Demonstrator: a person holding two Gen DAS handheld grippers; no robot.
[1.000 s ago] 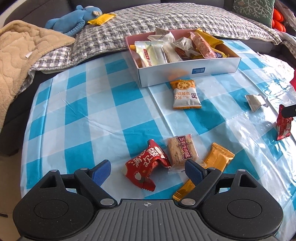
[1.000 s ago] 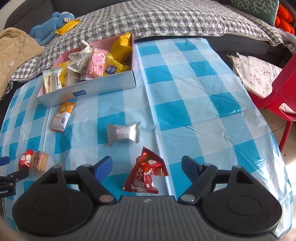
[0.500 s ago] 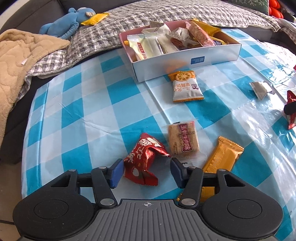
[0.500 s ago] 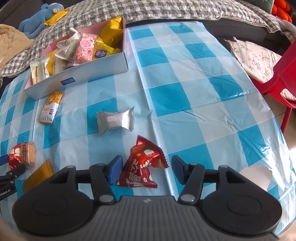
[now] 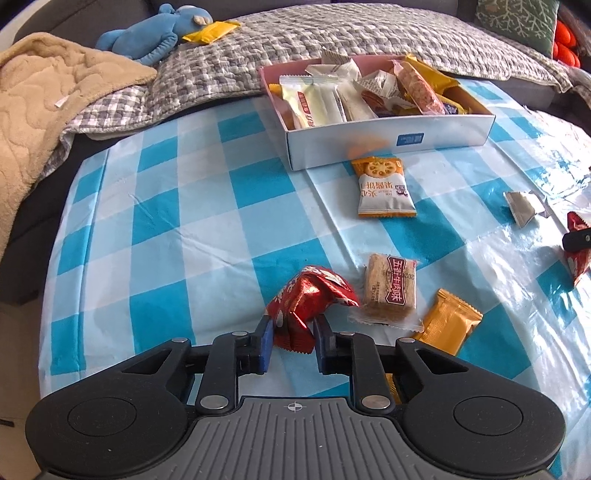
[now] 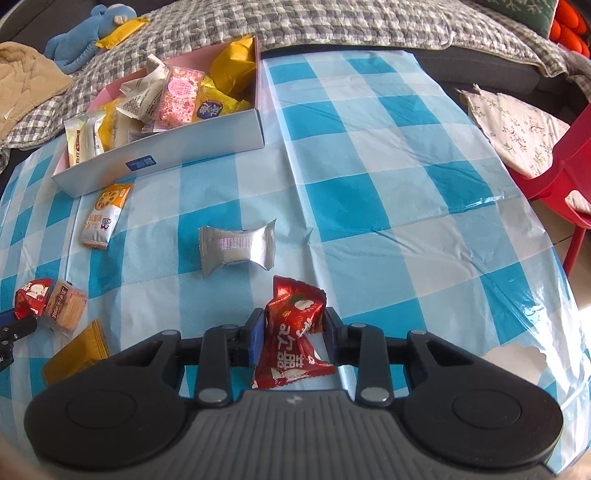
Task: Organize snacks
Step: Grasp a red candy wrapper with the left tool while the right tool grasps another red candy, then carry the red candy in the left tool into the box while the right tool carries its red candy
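1. Gripping comes first in both near views: the left gripper (image 5: 291, 341) has just been closing and its blue pads now pinch a crumpled red snack packet (image 5: 308, 302), which is still down on the checked tablecloth (image 5: 192, 236).
2. The right gripper (image 6: 294, 338) has likewise just been closing; its pads press the sides of a second red packet (image 6: 293, 332), also still low over the cloth. Neither packet is lifted yet, so both pick-ups look only half done.
3. Just beyond the left gripper, a clear-wrapped biscuit pack (image 5: 389, 290) lies beside the first red packet, and an orange-gold packet (image 5: 448, 320) lies just to its right. Both are loose and still to be collected.
4. A little beyond the right gripper sits a silver foil packet (image 6: 238, 246), apart from everything else and untouched.
5. Farther on, an orange-and-white cracker packet (image 5: 384, 188) lies just in front of the box, not yet inside it.
6. At the far edge of the table stands the white box (image 5: 388, 142), already well filled with assorted wrapped snacks. I judge it to be the collecting place.
7. Beyond it, on the grey quilt (image 5: 332, 40), one yellow packet (image 5: 211, 31) rests against a blue plush toy (image 5: 147, 38).
8. By my count, six loose snacks remain on the table, two of them now in hand, so the work seems past halfway.
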